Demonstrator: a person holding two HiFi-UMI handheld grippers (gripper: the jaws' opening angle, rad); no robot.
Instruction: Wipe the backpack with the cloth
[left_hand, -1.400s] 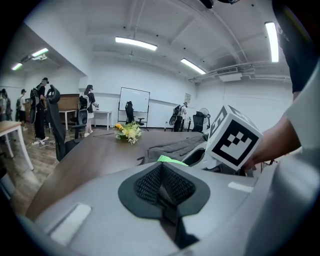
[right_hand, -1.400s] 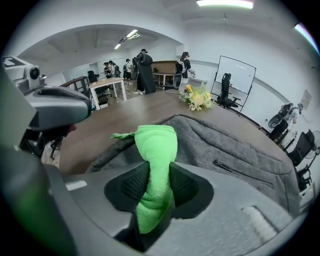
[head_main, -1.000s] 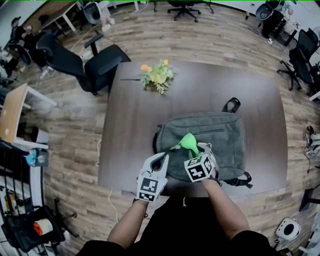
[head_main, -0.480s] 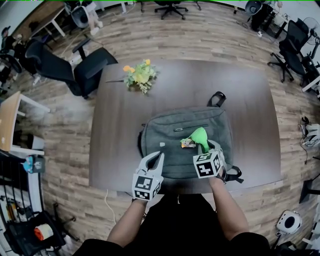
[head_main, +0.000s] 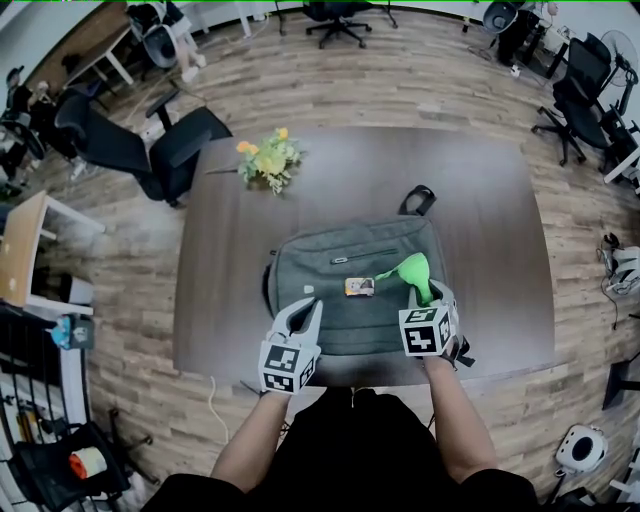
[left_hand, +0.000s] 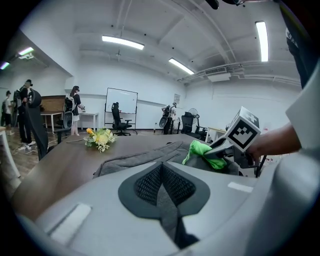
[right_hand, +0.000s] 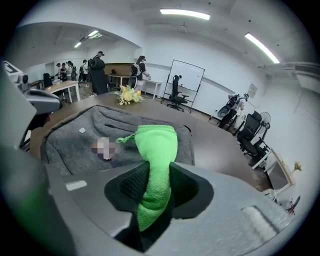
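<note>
A grey backpack (head_main: 340, 285) lies flat on the dark table (head_main: 470, 200), its front pocket and a small label patch (head_main: 359, 287) facing up. My right gripper (head_main: 428, 297) is shut on a bright green cloth (head_main: 415, 271), which rests on the backpack's right part (right_hand: 85, 145); the cloth (right_hand: 154, 165) runs between the jaws. My left gripper (head_main: 301, 312) is shut with nothing in it, over the backpack's near left edge (left_hand: 135, 160). In the left gripper view the cloth (left_hand: 202, 152) and the right gripper's marker cube (left_hand: 243, 129) show at the right.
A bunch of yellow flowers (head_main: 262, 158) lies at the table's far left. Black office chairs (head_main: 150, 140) stand left of the table, more at the back and right (head_main: 590, 95). The backpack's top handle (head_main: 418, 200) points away from me. People stand in the distance.
The right gripper has dragged the green cloth rightward across the backpack, from its middle to its right part. The left gripper has stayed at the near left edge.
</note>
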